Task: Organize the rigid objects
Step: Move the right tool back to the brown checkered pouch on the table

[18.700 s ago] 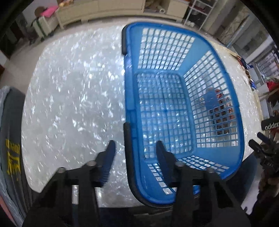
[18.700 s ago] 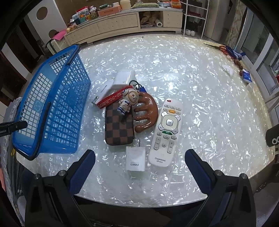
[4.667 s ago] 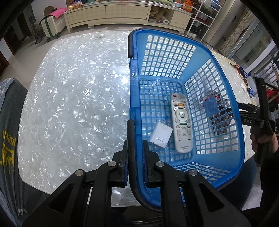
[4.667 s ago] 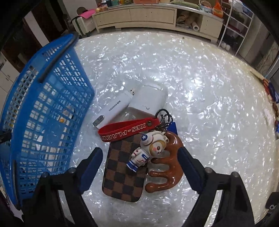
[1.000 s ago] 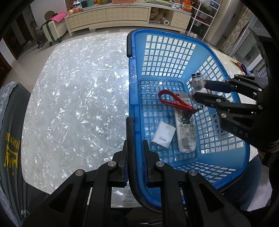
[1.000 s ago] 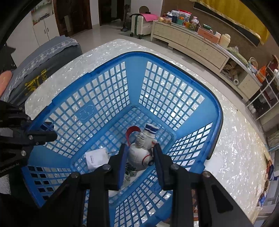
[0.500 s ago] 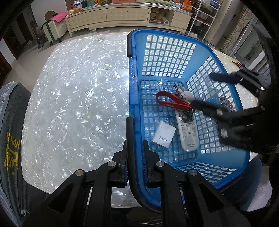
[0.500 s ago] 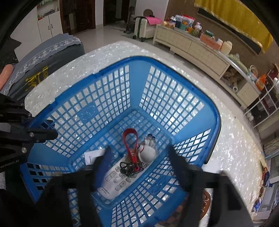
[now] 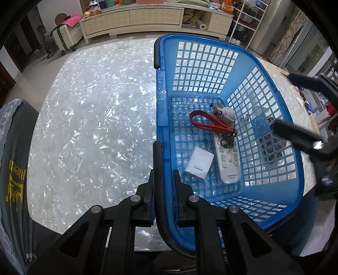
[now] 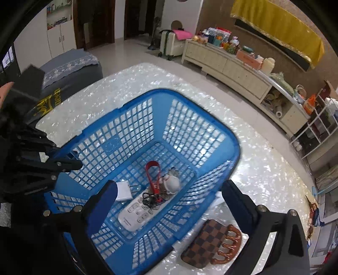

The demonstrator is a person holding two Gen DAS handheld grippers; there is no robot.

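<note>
My left gripper (image 9: 162, 175) is shut on the black handle (image 9: 158, 160) at the near rim of the blue basket (image 9: 160, 88). In the basket lie a white remote (image 9: 229, 160), a white charger (image 9: 198, 162) and an astronaut keychain (image 9: 225, 112) with a red strap (image 9: 202, 124); the keychain rests partly on the remote. My right gripper (image 10: 170, 188) hangs above the basket with its jaws opening and nothing between them; the keychain (image 10: 172, 182) lies far below. A checkered wallet (image 10: 200, 245) and a brown wooden comb (image 10: 228, 243) lie on the table beside the basket.
The shiny white table (image 9: 95, 127) stretches left of the basket. A grey cloth-covered seat (image 9: 12, 169) stands by the table's near left edge. Small items (image 10: 314, 211) lie near the table's far right edge. A long cream cabinet (image 9: 147, 19) stands beyond the table.
My right gripper let go of the astronaut keychain, which dropped onto the remote. Its jaws spread wide and it rose away from the basket. The left gripper kept still on the handle.
</note>
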